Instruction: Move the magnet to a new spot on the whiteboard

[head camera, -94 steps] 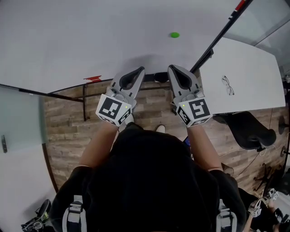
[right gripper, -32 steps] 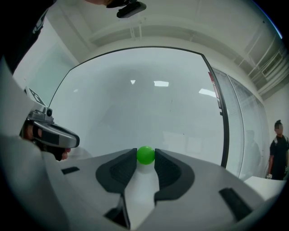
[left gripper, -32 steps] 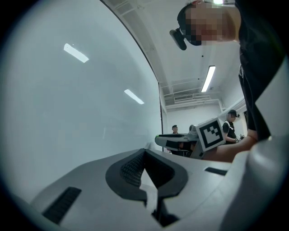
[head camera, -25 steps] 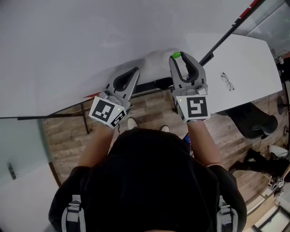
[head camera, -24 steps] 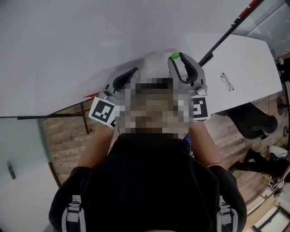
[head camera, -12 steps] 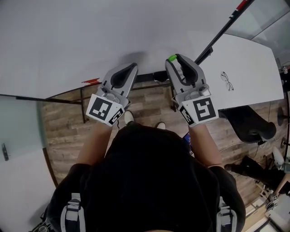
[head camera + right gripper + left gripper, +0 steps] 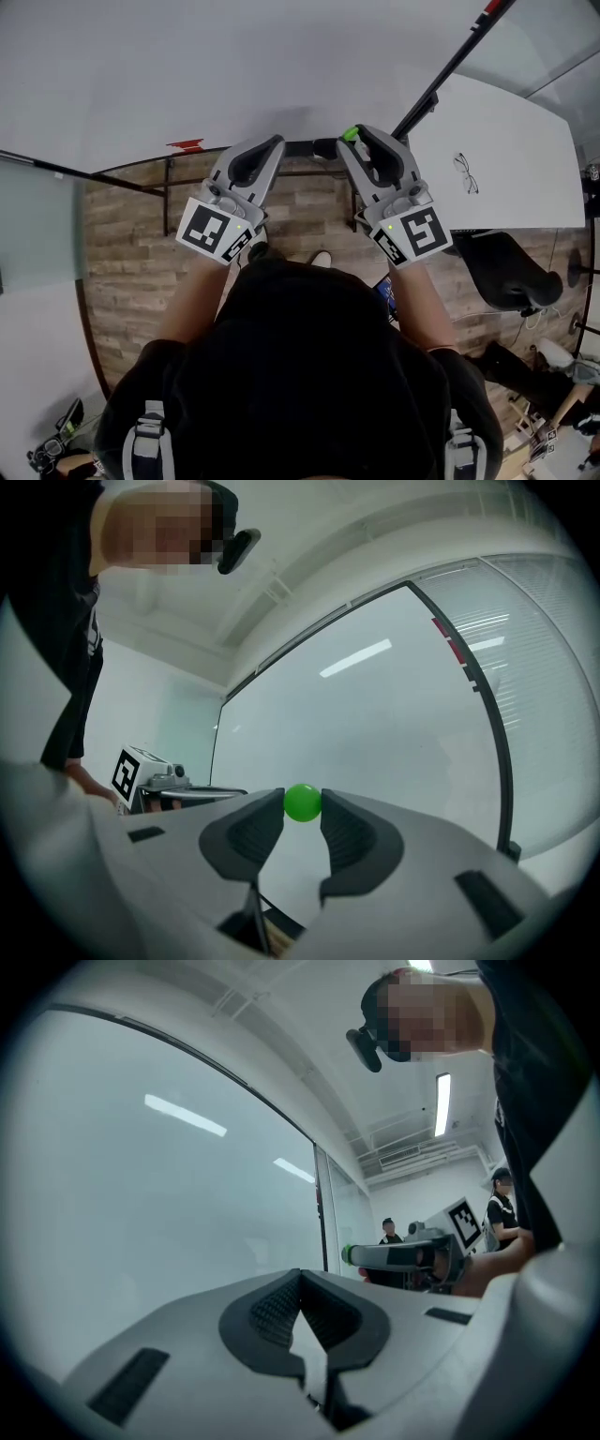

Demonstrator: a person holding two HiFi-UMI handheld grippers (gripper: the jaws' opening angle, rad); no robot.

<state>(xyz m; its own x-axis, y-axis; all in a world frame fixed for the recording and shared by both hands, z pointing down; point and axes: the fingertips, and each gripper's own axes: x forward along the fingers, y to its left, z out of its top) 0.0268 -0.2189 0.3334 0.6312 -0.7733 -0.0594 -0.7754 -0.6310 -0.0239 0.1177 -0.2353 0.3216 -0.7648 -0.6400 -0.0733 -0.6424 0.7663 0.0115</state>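
We see the whiteboard first: a broad pale surface filling the far side of the head view. In the right gripper view it spreads behind the jaws. Below its lower edge lies a wood-plank floor. To the right stands a white table, with a black chair on its near side. The person, in a dark top, fills the near part of the head view, with both forearms reaching toward the board. A black pole slants up between the board and the table.

The left gripper points level at the board's lower edge, its marker cube on the near end. In its own view we find its jaws pressed together at the tips, with nothing between them. The right gripper sits just beside it on the right, also level and aimed at the board. Its jaws stand narrowly apart and are clamped on the magnet.

A pair of glasses lies on the table, well apart from both tools.

The magnet is a small bright green ball pinched at the very tips of the right jaws. It is close in front of the board near its lower edge. We cannot tell whether it touches the surface.
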